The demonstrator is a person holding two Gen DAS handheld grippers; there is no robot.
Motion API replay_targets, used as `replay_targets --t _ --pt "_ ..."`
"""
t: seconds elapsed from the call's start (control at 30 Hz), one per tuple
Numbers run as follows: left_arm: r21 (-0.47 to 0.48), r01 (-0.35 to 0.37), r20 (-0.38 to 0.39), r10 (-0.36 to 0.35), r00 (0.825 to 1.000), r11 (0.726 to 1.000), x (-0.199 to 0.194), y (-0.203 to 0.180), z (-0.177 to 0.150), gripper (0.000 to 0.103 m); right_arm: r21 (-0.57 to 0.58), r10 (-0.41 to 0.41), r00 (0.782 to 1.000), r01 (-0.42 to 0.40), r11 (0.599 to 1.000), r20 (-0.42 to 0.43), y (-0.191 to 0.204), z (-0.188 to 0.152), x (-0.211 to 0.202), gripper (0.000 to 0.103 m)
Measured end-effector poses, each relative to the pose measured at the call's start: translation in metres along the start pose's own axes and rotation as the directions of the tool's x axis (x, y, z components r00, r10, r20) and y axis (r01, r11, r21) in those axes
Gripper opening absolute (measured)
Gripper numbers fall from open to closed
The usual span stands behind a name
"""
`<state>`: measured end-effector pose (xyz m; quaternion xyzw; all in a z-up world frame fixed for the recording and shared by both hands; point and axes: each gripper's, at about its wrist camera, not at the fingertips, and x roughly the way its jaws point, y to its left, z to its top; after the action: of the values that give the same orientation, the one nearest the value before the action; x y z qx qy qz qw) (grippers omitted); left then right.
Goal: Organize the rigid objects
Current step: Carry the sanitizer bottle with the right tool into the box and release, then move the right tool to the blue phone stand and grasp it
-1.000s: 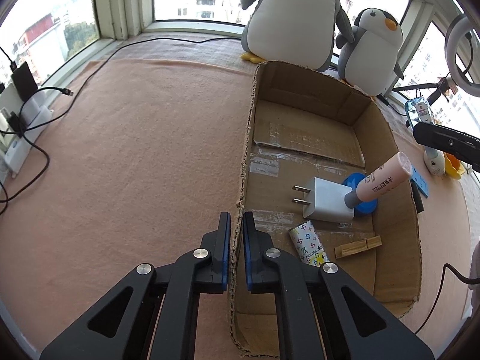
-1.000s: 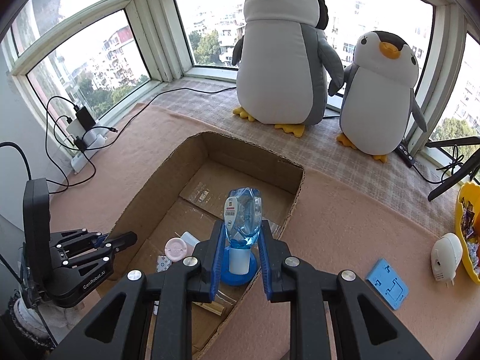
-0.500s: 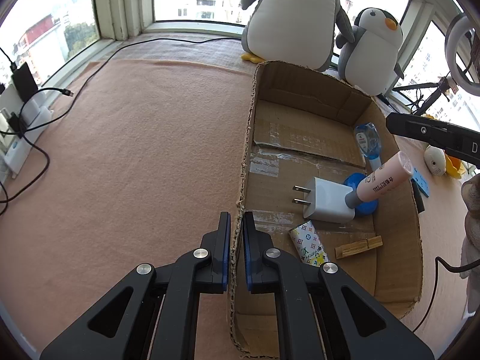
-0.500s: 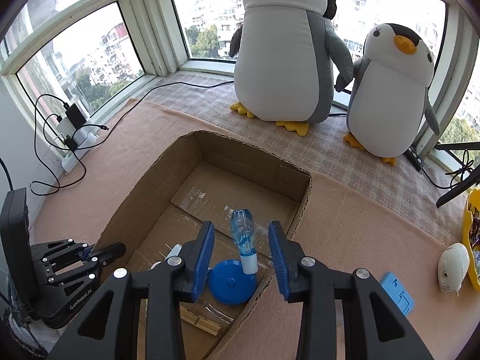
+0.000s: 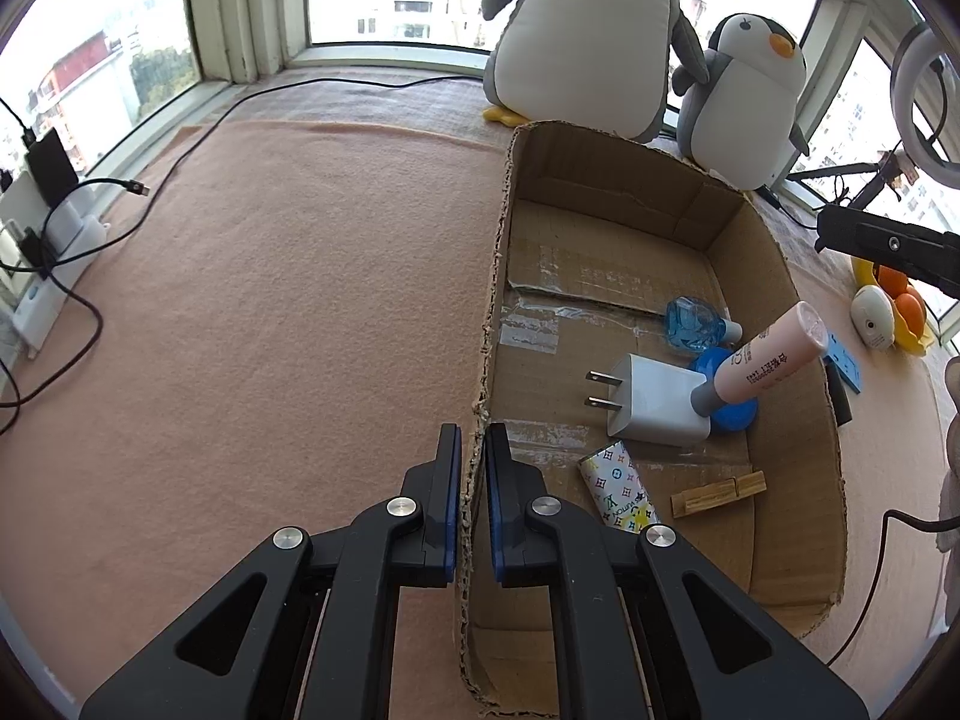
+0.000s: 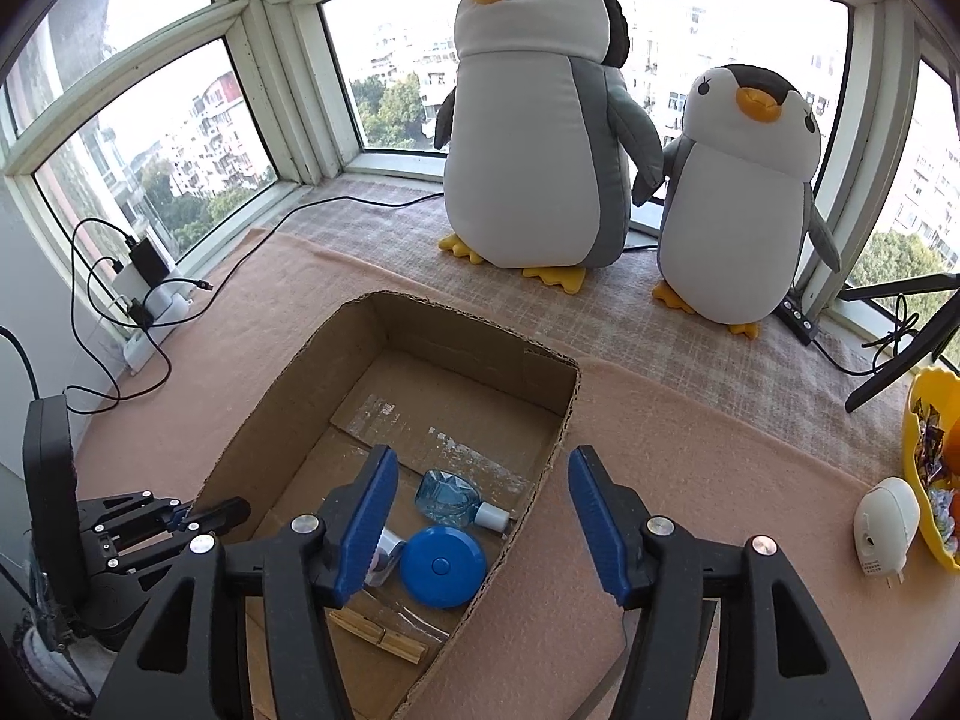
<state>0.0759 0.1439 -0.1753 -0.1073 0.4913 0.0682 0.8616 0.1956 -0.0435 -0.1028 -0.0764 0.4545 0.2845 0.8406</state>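
The left gripper (image 5: 473, 504) is pinching the side wall of the cardboard box (image 5: 774, 276), holding it steady. The right gripper (image 6: 480, 525) is hanging over the box with its fingers wide apart, holding nothing. Inside, the little blue bottle (image 6: 447, 499) is lying on its side next to the blue round case (image 6: 443, 566), the white plug (image 5: 651, 402) and the pink tube (image 5: 768, 357). On the mat outside, 1 white plug-in gadget (image 6: 885, 525) and 1 blue card (image 5: 843, 360) are waiting, so I think more sorting is left.

Daylit bay windows (image 6: 588, 60); pink felt mat (image 5: 270, 330); plaid sill cloth (image 6: 600, 330).
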Motion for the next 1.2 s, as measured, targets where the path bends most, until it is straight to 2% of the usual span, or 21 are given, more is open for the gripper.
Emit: replay_targets --t 0.3,0.6,0.87,0.93,1.0,1.2 --pt "0.002 -0.011 -0.001 0.011 1.000 1.000 -0.003 -0.001 -0.001 0.007 0.028 -0.004 1.000 0.003 1.000 0.027 -0.021 -0.012 -0.026 0.056" --pt "-0.001 -0.026 0.006 0.026 1.000 1.000 -0.010 -0.003 -0.002 0.007 0.094 -0.029 0.998 0.023 0.995 0.064 -0.067 -0.034 -0.058 0.056" --pt "0.007 -0.038 0.014 0.037 0.999 0.999 -0.020 -0.004 -0.002 0.007 0.135 -0.081 0.997 0.082 0.987 -0.009 -0.110 -0.062 -0.069 0.056" --pt "0.009 -0.037 0.012 0.037 0.999 0.999 -0.022 -0.005 -0.003 0.010 0.154 -0.079 0.996 0.083 0.985 -0.031 -0.121 -0.071 -0.068 0.056" --pt "0.009 -0.041 0.015 0.041 0.999 0.999 -0.025 -0.006 -0.004 0.020 0.167 -0.096 0.994 0.102 0.981 -0.043 -0.131 -0.079 -0.068 0.056" --pt "-0.002 -0.049 0.023 0.049 0.999 0.999 -0.035 -0.006 -0.008 0.020 0.205 -0.104 0.992 0.118 0.972 -0.076 -0.160 -0.095 -0.060 0.056"
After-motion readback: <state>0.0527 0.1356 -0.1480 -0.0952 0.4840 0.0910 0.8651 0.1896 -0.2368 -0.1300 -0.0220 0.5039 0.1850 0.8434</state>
